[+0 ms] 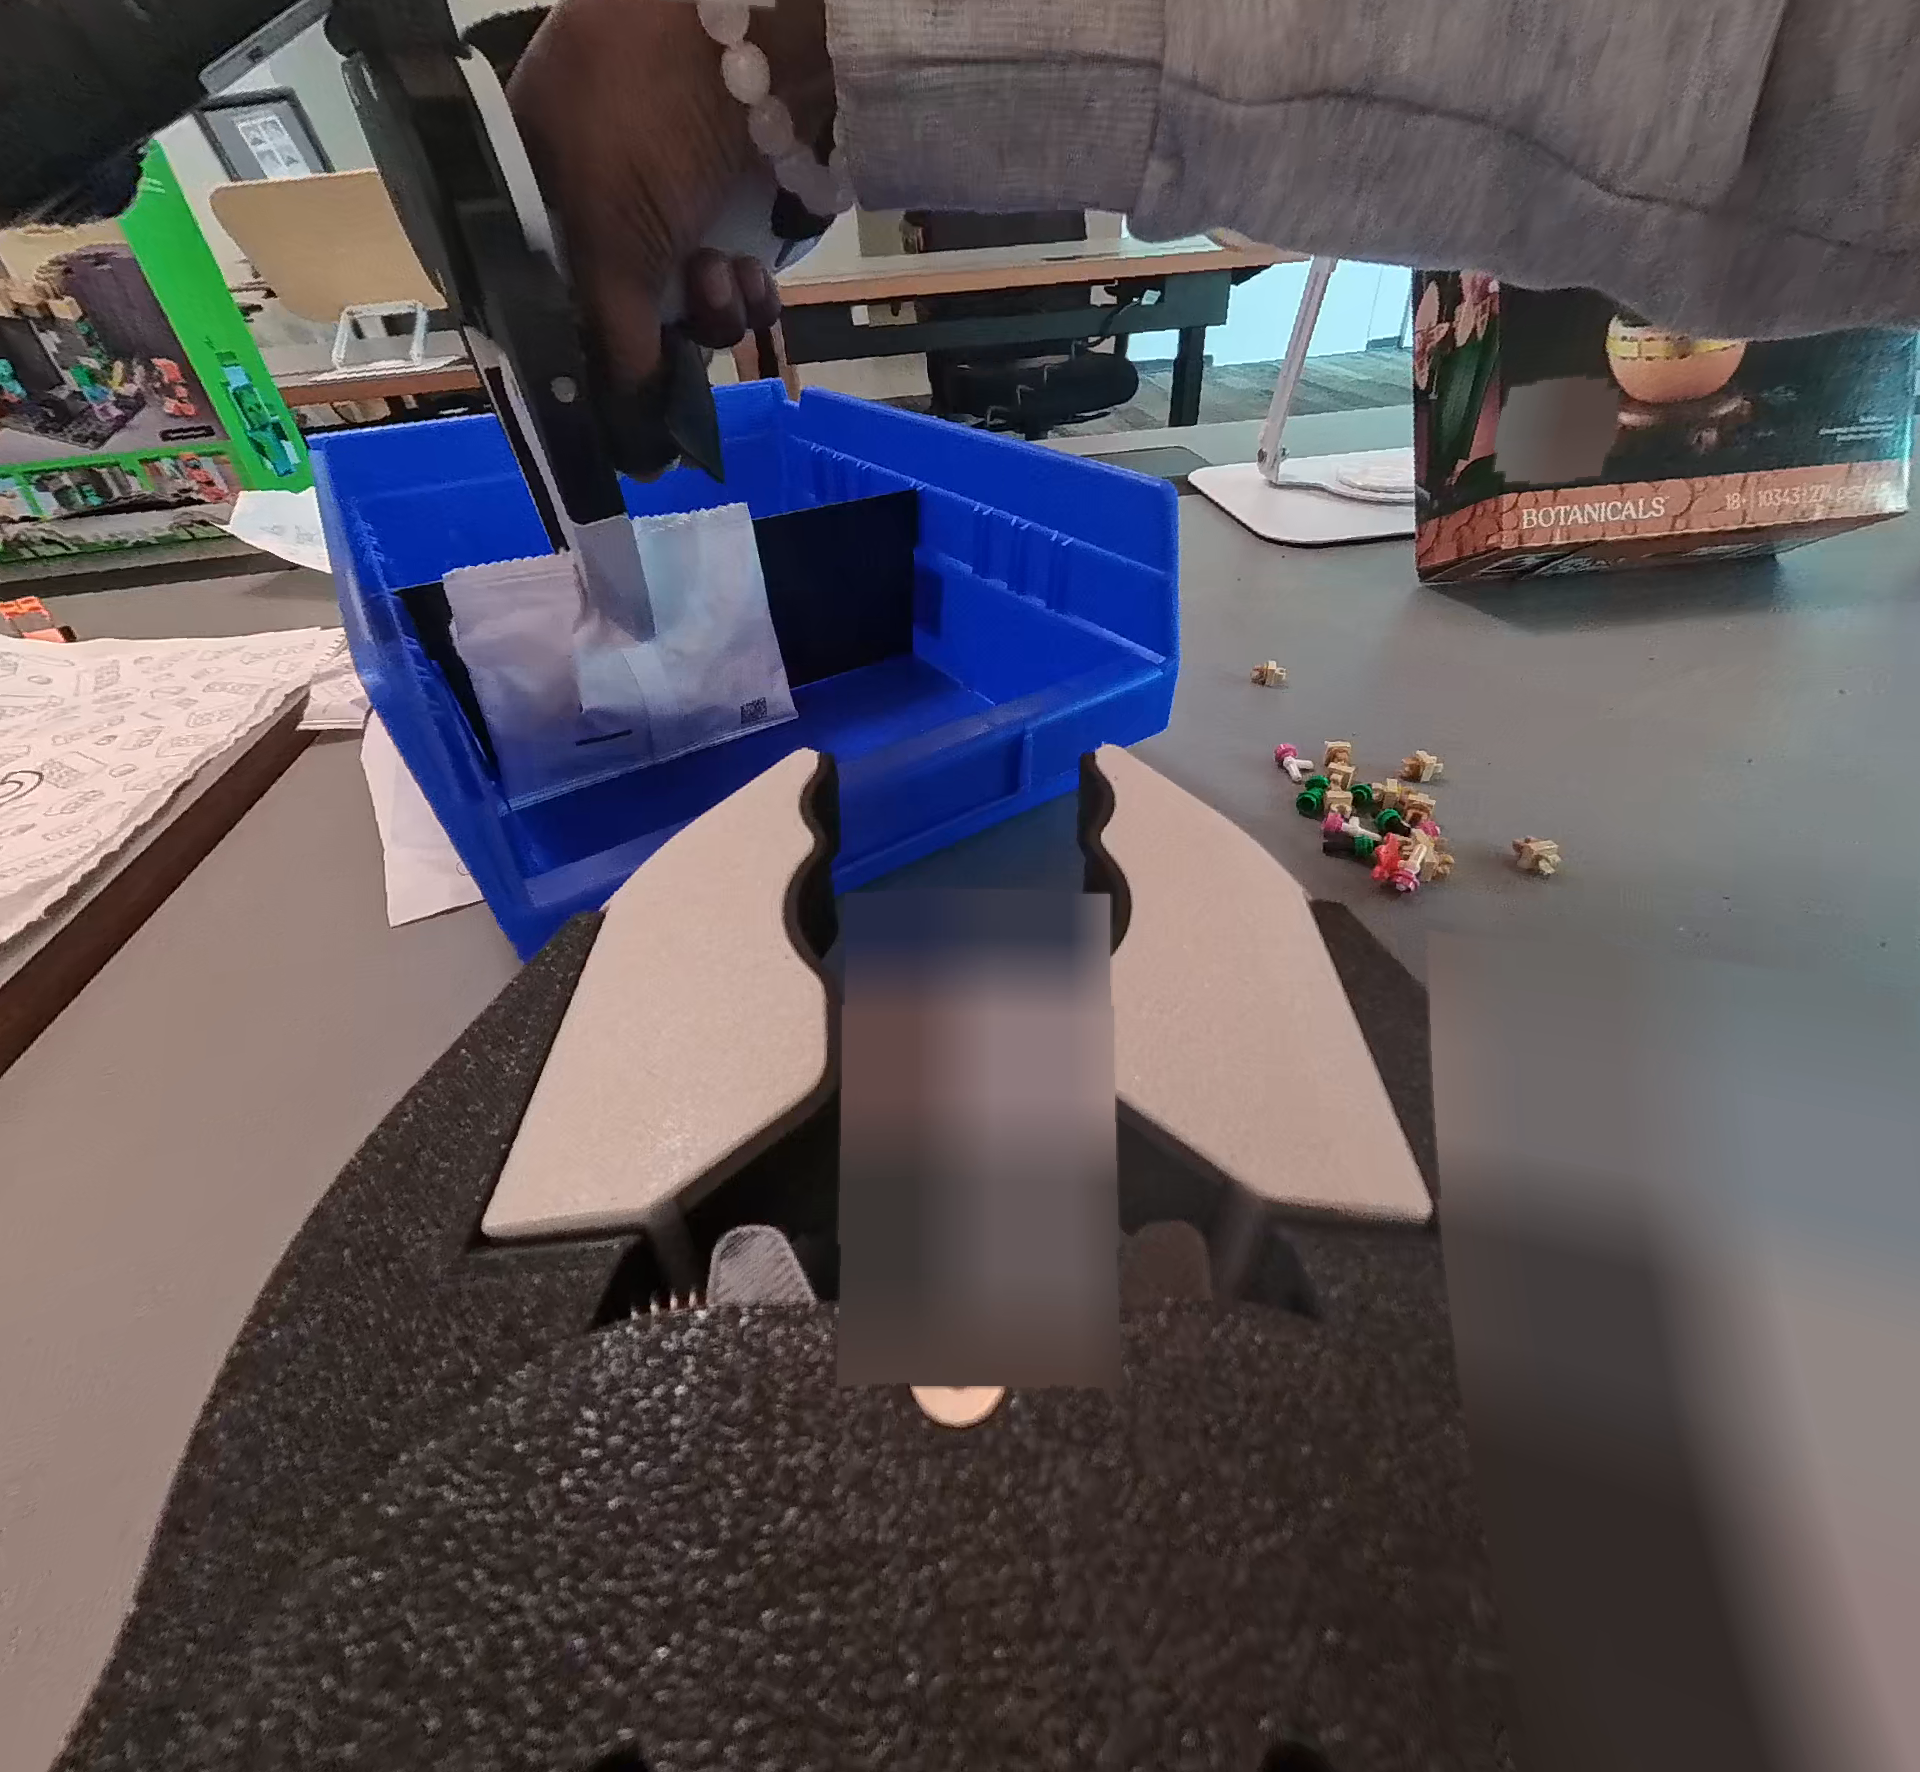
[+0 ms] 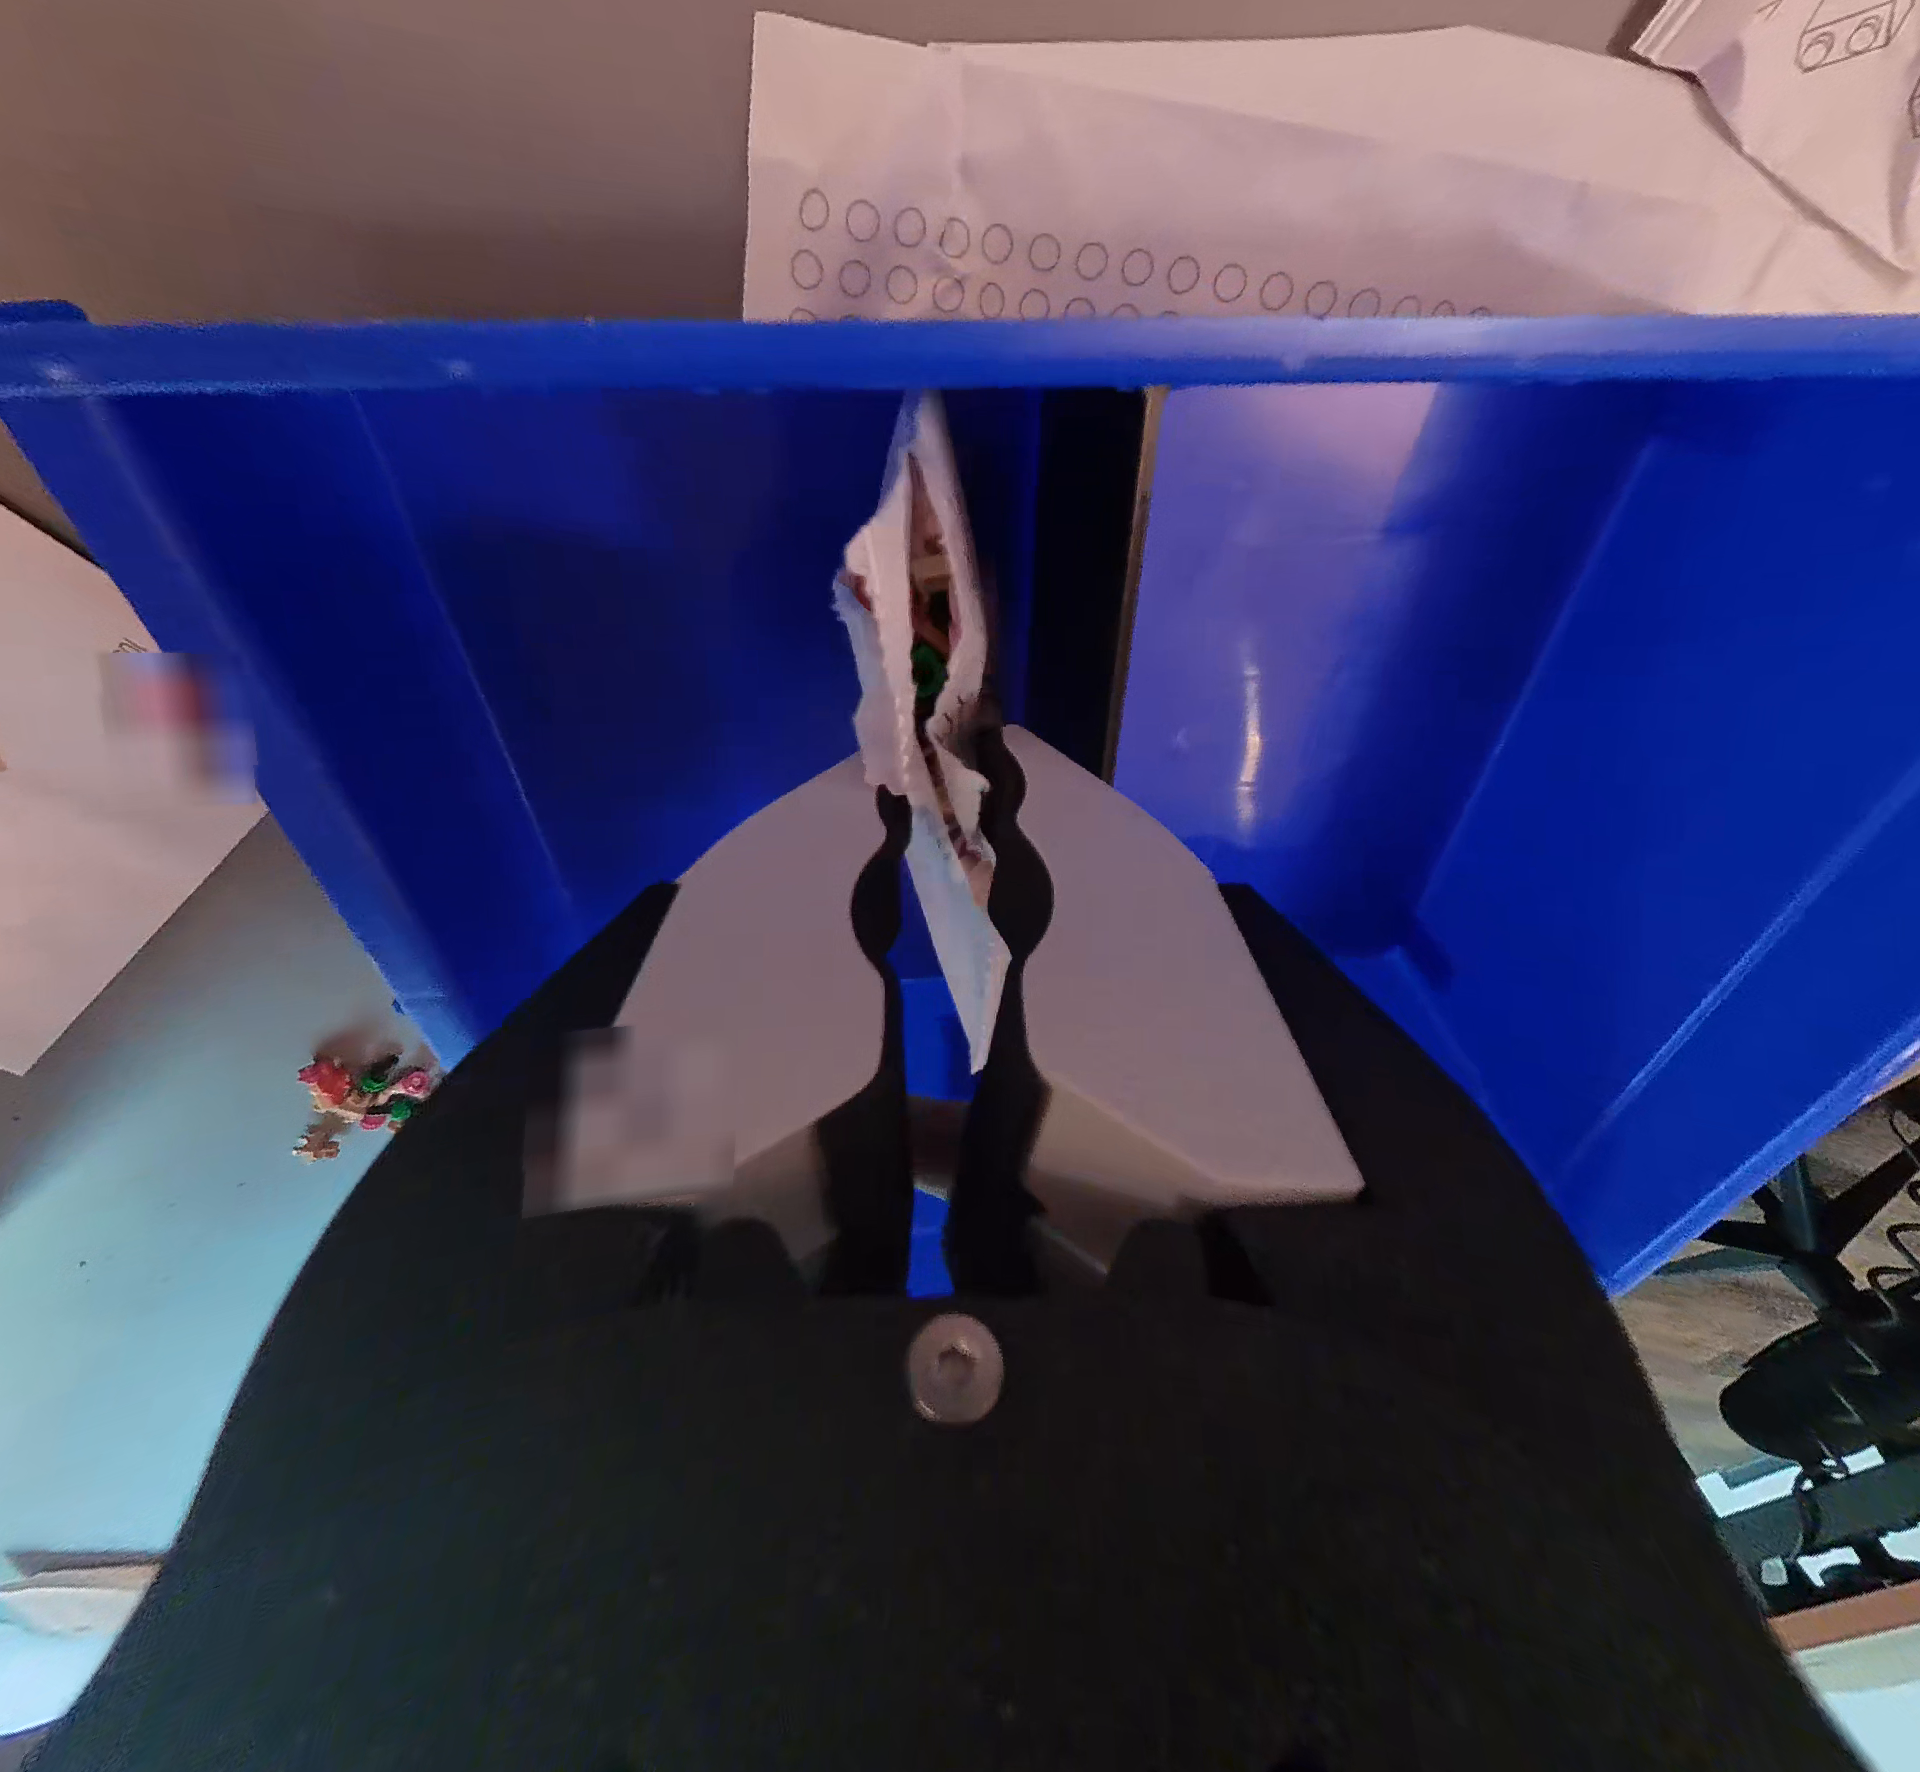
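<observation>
Pinching the torn top of a white paper bag [image 2: 940, 683], the right gripper [image 2: 951, 891] holds it upright inside the blue bin [image 2: 1455, 683], against its black divider [image 1: 842, 579]. The left gripper [image 1: 956, 839] hovers spread and empty before the bin. Small bricks [image 1: 1371, 813] lie scattered on the grey table [image 1: 1558, 891]. Only the right wrist view shows coloured pieces inside the bag's open mouth; only the left shows the bag's whole face.

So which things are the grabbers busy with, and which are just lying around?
Busy with:
- right gripper, shut on torn white paper bag
- blue plastic bin
- left gripper, open

Lying around:
- small coloured toy pieces
- printed paper sheets
- flower-picture box
</observation>
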`<state>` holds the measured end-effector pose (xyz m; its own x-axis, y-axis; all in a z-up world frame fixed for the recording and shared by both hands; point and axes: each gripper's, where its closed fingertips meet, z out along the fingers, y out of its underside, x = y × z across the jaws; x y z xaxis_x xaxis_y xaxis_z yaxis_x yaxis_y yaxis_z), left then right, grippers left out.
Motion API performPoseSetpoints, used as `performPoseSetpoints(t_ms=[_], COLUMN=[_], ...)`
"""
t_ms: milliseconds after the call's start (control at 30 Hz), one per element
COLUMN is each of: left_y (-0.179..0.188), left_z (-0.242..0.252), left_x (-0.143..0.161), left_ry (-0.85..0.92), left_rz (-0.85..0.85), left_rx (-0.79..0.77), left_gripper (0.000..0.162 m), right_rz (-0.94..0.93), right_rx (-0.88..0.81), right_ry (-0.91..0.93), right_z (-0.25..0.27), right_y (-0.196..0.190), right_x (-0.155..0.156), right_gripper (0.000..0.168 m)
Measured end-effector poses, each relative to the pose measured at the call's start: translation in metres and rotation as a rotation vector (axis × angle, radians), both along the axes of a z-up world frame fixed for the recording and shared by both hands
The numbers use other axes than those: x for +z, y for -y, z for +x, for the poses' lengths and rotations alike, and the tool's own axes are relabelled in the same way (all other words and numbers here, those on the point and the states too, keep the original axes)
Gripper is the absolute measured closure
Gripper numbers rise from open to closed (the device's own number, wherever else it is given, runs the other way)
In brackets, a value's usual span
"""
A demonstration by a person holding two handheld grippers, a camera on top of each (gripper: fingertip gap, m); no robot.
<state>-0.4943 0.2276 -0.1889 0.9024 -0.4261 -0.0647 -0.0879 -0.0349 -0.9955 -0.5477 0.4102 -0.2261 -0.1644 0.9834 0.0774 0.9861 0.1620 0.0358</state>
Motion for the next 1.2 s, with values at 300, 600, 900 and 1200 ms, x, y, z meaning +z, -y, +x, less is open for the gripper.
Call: performPoseSetpoints(t_ms=[300,600,900,1200], left_y=[0.001,0.001,-0.001,-0.004], left_z=[0.002,0.004,0.007,0.008], left_x=[0.000,-0.002,-0.003,-0.007], left_ry=[-0.007,-0.012,-0.020,-0.032], left_rz=[0.000,-0.005,-0.010,-0.021], left_rx=[-0.007,-0.014,-0.015,-0.016], left_gripper=[0.118,0.118,0.118,0.118], right_rz=[0.115,0.237,0.265,0.156], right_rx=[-0.016,0.047,0.145,0.312], right_ry=[0.017,0.005,-0.052,-0.143], right_z=[0.002,0.001,-0.004,-0.002], right_y=[-0.004,-0.016,-0.030,-0.022], right_x=[0.007,0.022,0.019,0.019], right_gripper=[0.152,0.148,0.140,0.163])
